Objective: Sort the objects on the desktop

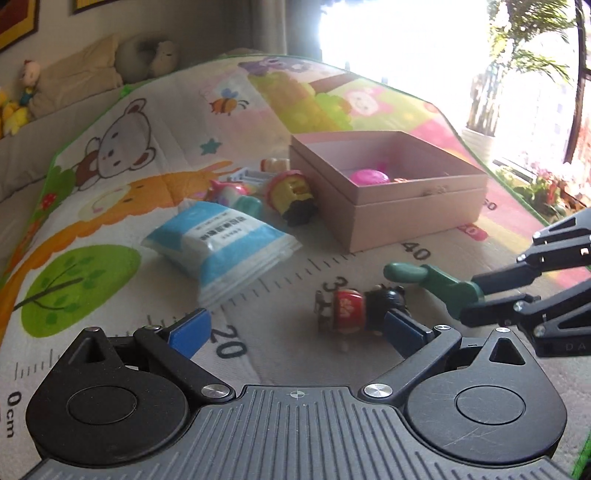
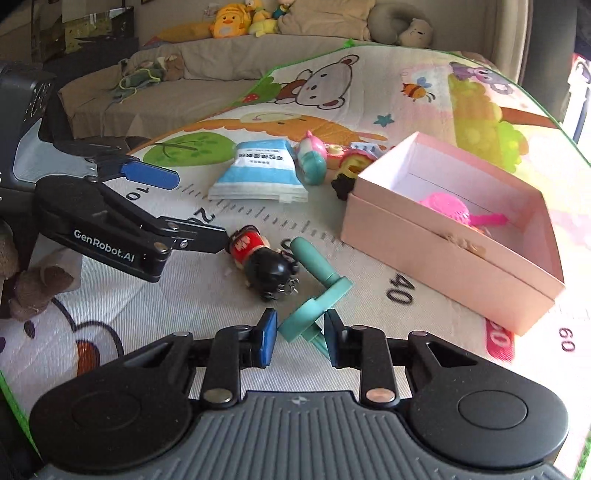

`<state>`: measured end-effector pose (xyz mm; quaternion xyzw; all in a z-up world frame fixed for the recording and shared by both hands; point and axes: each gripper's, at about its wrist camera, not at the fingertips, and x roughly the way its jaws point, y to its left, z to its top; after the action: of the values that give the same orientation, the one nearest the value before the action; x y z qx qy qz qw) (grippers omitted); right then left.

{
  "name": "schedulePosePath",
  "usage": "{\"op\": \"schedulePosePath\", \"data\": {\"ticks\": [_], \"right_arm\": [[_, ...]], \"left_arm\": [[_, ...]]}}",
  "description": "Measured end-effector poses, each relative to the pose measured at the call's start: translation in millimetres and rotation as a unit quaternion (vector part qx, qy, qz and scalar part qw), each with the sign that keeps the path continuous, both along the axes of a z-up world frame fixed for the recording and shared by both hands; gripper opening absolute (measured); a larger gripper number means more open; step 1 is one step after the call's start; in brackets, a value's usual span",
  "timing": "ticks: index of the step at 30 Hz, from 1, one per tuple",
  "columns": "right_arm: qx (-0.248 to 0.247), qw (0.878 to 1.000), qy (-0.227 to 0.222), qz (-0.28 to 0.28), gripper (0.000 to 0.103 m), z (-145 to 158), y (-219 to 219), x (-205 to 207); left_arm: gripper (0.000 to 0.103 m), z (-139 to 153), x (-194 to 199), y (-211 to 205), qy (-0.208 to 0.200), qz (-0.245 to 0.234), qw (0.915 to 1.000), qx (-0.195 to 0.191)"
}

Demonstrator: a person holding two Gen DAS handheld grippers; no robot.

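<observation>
A red-and-black doll figure (image 1: 356, 308) (image 2: 260, 260) lies on the play mat. My left gripper (image 1: 295, 330) is open around it, its right finger touching the doll's black head. My right gripper (image 2: 300, 334) is shut on a teal hand-crank tool (image 2: 316, 291), which shows dark green in the left wrist view (image 1: 432, 280). The open pink box (image 1: 388, 184) (image 2: 454, 236) holds a pink toy (image 1: 369, 176) (image 2: 448, 208). A blue-and-white packet (image 1: 221, 242) (image 2: 260, 173) and a few small toys (image 1: 288, 190) (image 2: 314, 158) lie beside the box.
A sofa with plush toys (image 2: 236, 20) stands beyond the mat. A bright window and plants (image 1: 517, 74) are at the right. A brown plush (image 2: 33, 288) lies at the mat's left edge.
</observation>
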<state>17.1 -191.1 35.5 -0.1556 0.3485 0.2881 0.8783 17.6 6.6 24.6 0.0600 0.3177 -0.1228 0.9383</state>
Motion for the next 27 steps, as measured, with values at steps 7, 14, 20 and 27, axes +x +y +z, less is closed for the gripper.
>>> {"op": "schedulePosePath", "data": {"ticks": [7,14,20,27], "right_arm": [[0.054,0.993,-0.005,-0.109,0.035,7.5,-54.8,-0.6],[0.086,0.988,-0.012,-0.128,0.055,5.9,-64.6,4.1],[0.075,0.993,-0.031,-0.089,0.062,9.3,-51.6,-1.1],[0.062,0.996,-0.025,-0.051,0.062,4.8,-30.2,1.9]], "left_arm": [[0.103,-17.1,6.1,-36.0,0.019,-0.031,0.9991,0.024],[0.102,-17.4,25.6,-38.7,0.018,-0.021,0.9995,0.013],[0.071,-15.5,26.9,-38.2,0.025,-0.024,0.9994,0.008],[0.071,-13.9,2.5,-18.7,0.020,-0.003,0.9997,0.014]]}}
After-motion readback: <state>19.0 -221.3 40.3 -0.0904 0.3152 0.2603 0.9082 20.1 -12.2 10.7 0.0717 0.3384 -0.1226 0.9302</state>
